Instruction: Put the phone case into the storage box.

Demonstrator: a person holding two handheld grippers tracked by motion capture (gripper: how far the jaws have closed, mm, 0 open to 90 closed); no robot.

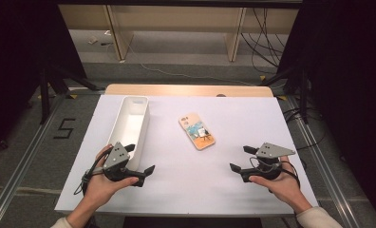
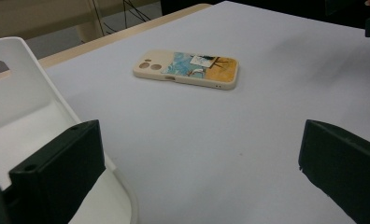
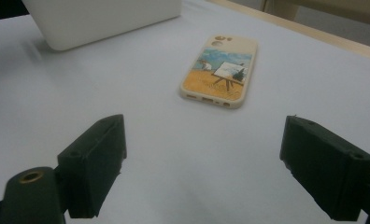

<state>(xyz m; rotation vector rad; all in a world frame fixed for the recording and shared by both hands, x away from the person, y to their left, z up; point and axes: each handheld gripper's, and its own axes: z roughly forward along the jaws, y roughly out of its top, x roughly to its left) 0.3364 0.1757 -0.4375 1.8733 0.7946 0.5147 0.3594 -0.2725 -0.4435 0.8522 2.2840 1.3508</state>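
Observation:
A cream phone case (image 1: 196, 130) with a painted beach scene lies flat in the middle of the white table (image 1: 224, 190). The case (image 2: 187, 68) lies ahead of the left gripper's jaws, and the same case (image 3: 221, 71) shows ahead of the right ones. A long white bin (image 1: 129, 126) stands at the left. My left gripper (image 1: 139, 160) is open beside the bin's near end, one jaw over its rim (image 2: 122, 186). My right gripper (image 1: 240, 158) is open near the front right, nothing between its jaws.
The bin's side (image 3: 103, 18) shows far off in the right gripper view. A wooden strip (image 1: 188, 90) borders the table's far edge. Dark stands and cables flank the table on the floor.

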